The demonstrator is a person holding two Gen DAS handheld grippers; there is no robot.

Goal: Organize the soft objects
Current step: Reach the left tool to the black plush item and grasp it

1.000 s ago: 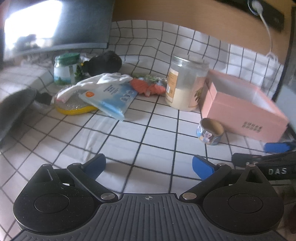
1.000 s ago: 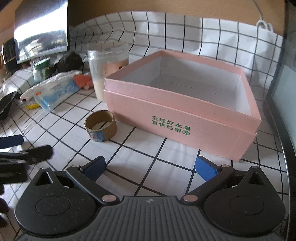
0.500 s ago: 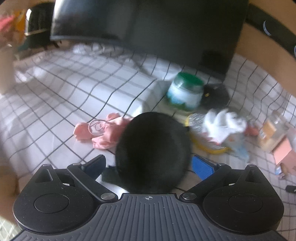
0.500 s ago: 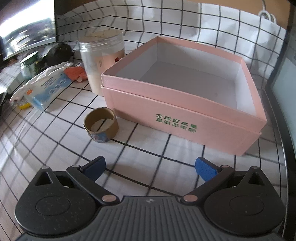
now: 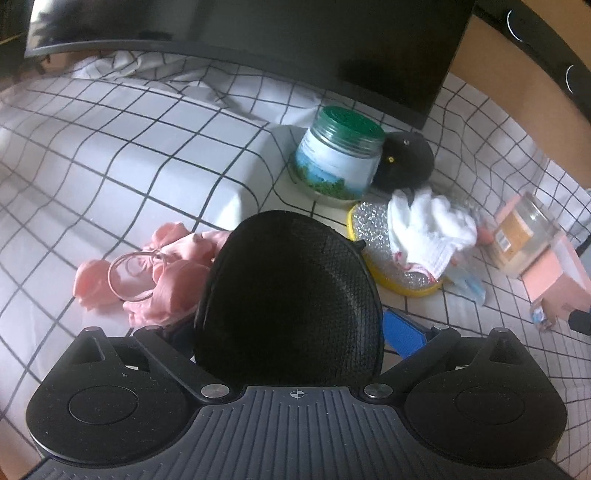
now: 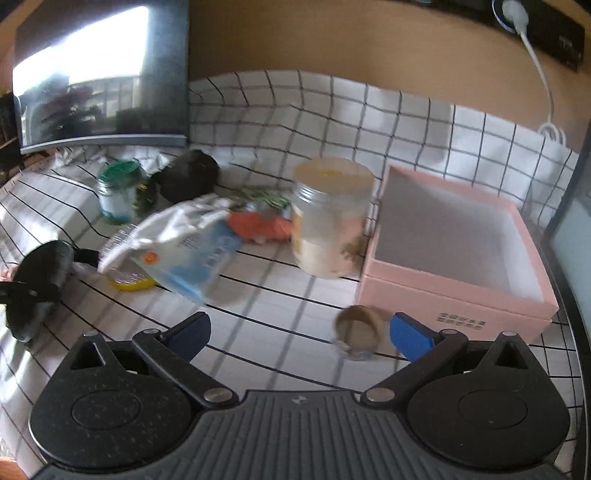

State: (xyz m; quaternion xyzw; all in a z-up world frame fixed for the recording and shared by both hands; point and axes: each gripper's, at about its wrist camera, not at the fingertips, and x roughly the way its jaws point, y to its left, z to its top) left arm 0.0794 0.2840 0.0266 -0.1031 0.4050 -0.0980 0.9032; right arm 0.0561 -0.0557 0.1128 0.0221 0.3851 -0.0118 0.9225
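Note:
A black mesh dome-shaped object (image 5: 288,295) sits between the jaws of my left gripper (image 5: 291,332); the jaws stand wide around it and contact is unclear. A pink cloth (image 5: 166,273) with a clear ring lies just left of it. A white glove (image 5: 428,229) rests on a yellow glitter sponge (image 5: 391,254). My right gripper (image 6: 299,332) is open and empty above the cloth-covered table. An open pink box (image 6: 458,251) stands at the right. A blue tissue pack (image 6: 188,251) and an orange soft toy (image 6: 258,227) lie left of a clear jar (image 6: 332,218).
A green-lidded jar (image 5: 340,162) and a black plush (image 5: 406,162) stand near a dark monitor (image 5: 258,33). A tape roll (image 6: 358,332) lies in front of the pink box. A white cable (image 6: 539,66) hangs on the wall.
My left gripper swung left from the table's middle to the black mesh object and moved closer around it. My right gripper turned left, off the pink box and toward the jar and pile.

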